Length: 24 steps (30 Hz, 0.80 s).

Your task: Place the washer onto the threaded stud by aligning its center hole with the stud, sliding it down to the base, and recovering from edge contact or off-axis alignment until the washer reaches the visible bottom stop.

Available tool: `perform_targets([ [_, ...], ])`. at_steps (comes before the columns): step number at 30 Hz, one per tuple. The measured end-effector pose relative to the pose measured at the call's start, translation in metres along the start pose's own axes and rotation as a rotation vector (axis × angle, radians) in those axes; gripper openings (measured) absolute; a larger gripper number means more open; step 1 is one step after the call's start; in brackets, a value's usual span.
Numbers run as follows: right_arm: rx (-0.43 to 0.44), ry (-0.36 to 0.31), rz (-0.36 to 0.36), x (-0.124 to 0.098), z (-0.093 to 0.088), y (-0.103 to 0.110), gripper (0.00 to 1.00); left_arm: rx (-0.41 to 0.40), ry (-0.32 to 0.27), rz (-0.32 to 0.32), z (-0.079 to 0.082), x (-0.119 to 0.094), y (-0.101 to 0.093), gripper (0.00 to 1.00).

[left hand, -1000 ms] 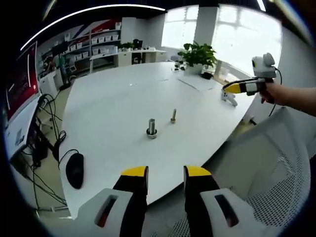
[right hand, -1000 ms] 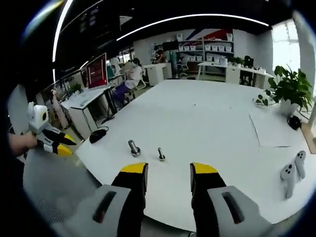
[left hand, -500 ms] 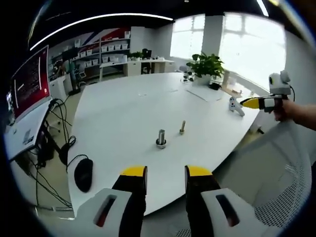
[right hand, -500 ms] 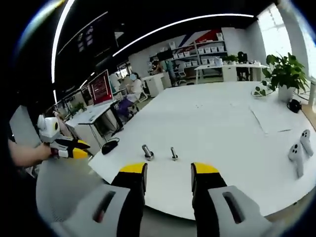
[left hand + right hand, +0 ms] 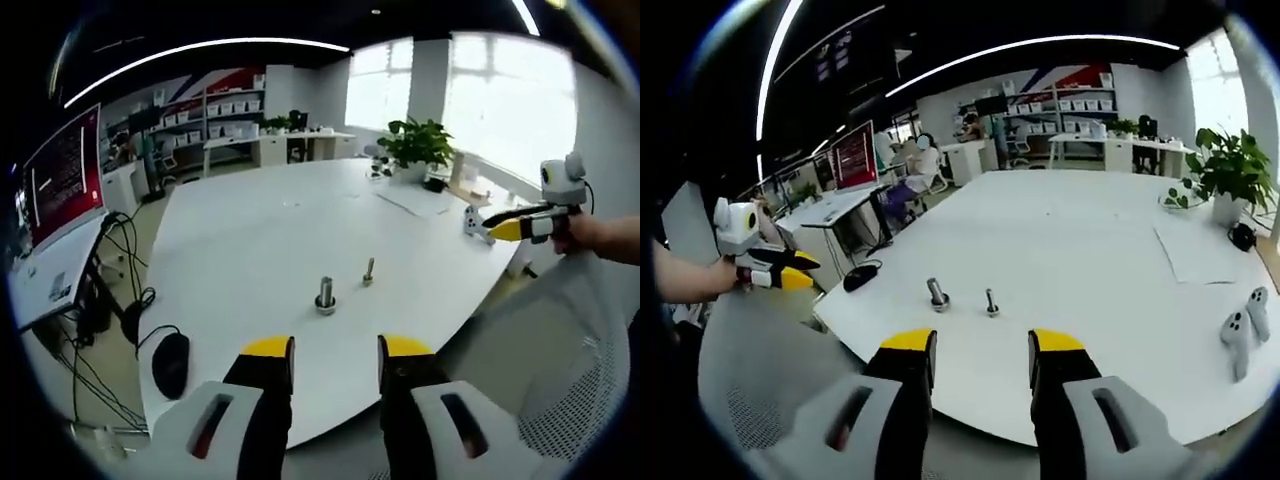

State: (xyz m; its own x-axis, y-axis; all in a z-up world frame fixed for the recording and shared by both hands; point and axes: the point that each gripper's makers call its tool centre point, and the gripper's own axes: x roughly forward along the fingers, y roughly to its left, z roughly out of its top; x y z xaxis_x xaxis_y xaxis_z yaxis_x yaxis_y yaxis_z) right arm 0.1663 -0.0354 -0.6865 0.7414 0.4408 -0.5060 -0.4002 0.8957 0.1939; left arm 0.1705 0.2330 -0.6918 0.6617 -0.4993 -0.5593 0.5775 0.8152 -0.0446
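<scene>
Off the table's near edge, the left gripper (image 5: 331, 348) is hanging with jaws parted and nothing between them; the right gripper (image 5: 982, 342) is likewise gaping and bare. Ahead on the white table (image 5: 250, 220), the larger stud (image 5: 325, 294) is standing upright with a ring at its base, which may be the washer. Just beside it, a slimmer bolt (image 5: 368, 271) is standing. A mouse (image 5: 171, 364) is lying near the table's edge, and a plant (image 5: 420, 145) is sitting at the far side.
</scene>
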Motion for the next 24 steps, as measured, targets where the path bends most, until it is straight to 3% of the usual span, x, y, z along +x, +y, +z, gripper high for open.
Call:
perform_targets([
  [4, 0.007, -0.006, -0.004, 0.0, 0.001, 0.0, 0.39, 0.025, 0.026, -0.006, -0.005, 0.001, -0.002, 0.3],
  [13, -0.01, 0.021, -0.007, 0.002, -0.003, 0.003, 0.37, -0.026, -0.003, 0.013, -0.003, -0.003, 0.009, 0.28],
  [16, 0.001, 0.02, -0.012, 0.002, -0.004, 0.001, 0.37, -0.02, -0.037, 0.017, 0.004, -0.006, 0.007, 0.27],
  [24, -0.009, 0.038, 0.003, 0.003, -0.006, 0.003, 0.36, -0.032, -0.014, 0.032, -0.001, -0.004, 0.011, 0.27],
])
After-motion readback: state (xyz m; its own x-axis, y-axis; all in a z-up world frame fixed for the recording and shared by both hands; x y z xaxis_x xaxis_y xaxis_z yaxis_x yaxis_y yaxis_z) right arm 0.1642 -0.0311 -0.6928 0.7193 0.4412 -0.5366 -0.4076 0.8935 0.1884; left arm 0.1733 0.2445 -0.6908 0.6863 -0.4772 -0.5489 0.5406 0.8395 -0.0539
